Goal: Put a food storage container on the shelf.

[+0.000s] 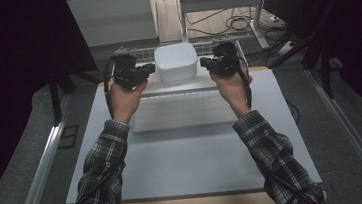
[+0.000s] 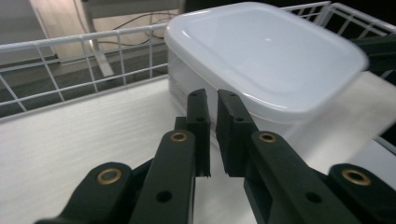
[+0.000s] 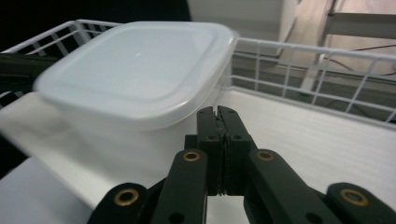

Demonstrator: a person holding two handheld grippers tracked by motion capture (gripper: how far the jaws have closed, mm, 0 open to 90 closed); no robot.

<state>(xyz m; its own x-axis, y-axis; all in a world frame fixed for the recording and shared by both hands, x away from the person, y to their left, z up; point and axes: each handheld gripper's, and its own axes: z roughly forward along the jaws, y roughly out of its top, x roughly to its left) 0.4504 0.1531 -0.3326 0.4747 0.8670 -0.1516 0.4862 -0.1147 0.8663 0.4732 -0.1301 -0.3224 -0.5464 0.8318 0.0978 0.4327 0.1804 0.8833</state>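
Note:
A white lidded plastic box [image 1: 176, 62] stands in a white wire basket [image 1: 140, 52] at the far end of the table. My left gripper [image 1: 152, 69] is level with the box's left side and my right gripper [image 1: 204, 63] with its right side, both pointing inward. In the left gripper view the box [image 2: 266, 51] lies just beyond my left gripper [image 2: 211, 95], whose jaws are shut to a thin slit with nothing between them. In the right gripper view the box [image 3: 135, 60] sits ahead and to the left of my right gripper [image 3: 217, 111], whose jaws are pressed together and hold nothing.
The basket's wire walls [image 2: 93, 51] [image 3: 299, 60] rise behind and beside the box. A white tray [image 1: 180, 112] lies in front of the basket on the pale table [image 1: 189, 156]. A shelf frame with cables [image 1: 231, 19] stands behind.

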